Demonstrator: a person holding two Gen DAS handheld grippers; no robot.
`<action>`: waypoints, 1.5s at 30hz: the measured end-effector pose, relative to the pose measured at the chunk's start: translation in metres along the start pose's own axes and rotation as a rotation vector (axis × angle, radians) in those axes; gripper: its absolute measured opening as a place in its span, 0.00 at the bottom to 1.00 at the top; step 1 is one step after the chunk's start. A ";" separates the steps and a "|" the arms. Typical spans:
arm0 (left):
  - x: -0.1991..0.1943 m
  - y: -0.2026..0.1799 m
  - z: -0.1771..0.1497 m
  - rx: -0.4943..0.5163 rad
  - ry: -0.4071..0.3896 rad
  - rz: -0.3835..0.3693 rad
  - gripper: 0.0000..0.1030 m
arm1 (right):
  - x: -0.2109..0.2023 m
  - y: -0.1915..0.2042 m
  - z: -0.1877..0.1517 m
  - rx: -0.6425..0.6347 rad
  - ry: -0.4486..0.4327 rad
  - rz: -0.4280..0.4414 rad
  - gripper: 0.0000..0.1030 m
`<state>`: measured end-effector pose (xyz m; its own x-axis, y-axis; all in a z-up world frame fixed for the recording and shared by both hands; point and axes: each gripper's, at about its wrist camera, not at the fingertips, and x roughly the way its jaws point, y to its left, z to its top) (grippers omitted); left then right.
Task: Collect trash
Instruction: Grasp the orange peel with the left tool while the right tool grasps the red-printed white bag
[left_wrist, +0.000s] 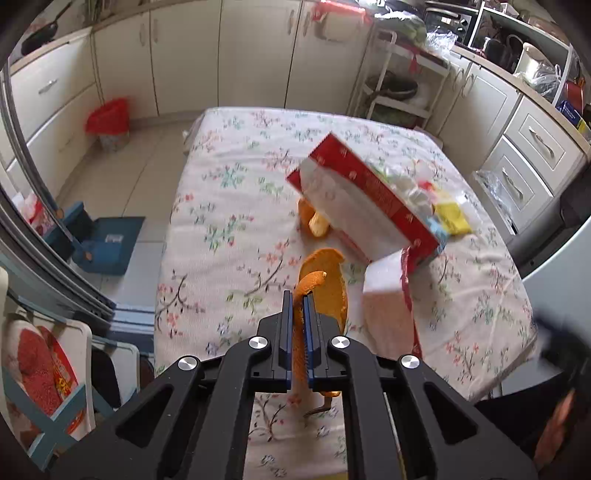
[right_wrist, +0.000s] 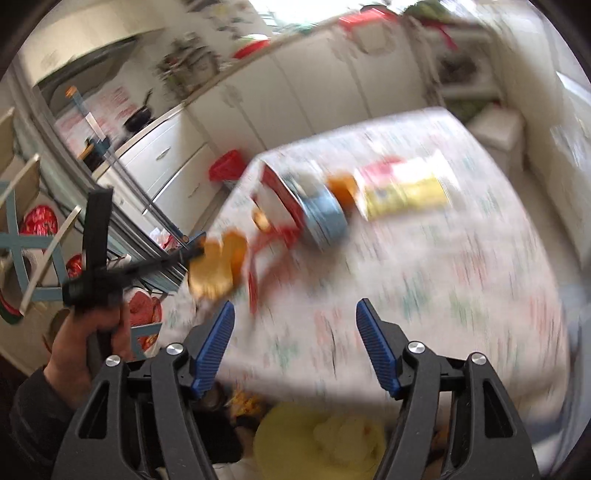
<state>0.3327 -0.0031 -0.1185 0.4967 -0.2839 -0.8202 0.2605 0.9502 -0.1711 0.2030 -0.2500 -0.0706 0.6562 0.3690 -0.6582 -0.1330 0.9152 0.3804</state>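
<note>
Left gripper (left_wrist: 298, 295) fingers clenched on orange peel (left_wrist: 325, 284); right gripper (right_wrist: 295, 314) released, empty. Red box (left_wrist: 365, 199) beside the peel, wrappers still on desk (left_wrist: 221, 221).

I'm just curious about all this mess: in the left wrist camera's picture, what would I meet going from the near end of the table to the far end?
Left gripper clamped on an orange peel → torn white-and-red packaging → small peel pieces → red-and-white box → far table edge.
</note>
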 end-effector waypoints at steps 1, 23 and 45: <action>0.002 0.002 -0.003 0.004 0.010 0.001 0.05 | 0.005 0.007 0.011 -0.046 -0.012 -0.008 0.70; 0.013 0.015 -0.006 0.041 0.056 0.006 0.05 | 0.175 0.034 0.112 -0.386 0.214 0.014 0.39; -0.013 0.015 -0.008 -0.017 -0.051 -0.051 0.02 | 0.019 -0.009 0.086 -0.082 -0.112 0.154 0.02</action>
<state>0.3231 0.0161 -0.1147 0.5248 -0.3379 -0.7813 0.2724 0.9362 -0.2219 0.2807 -0.2657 -0.0302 0.7011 0.4891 -0.5189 -0.2951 0.8614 0.4133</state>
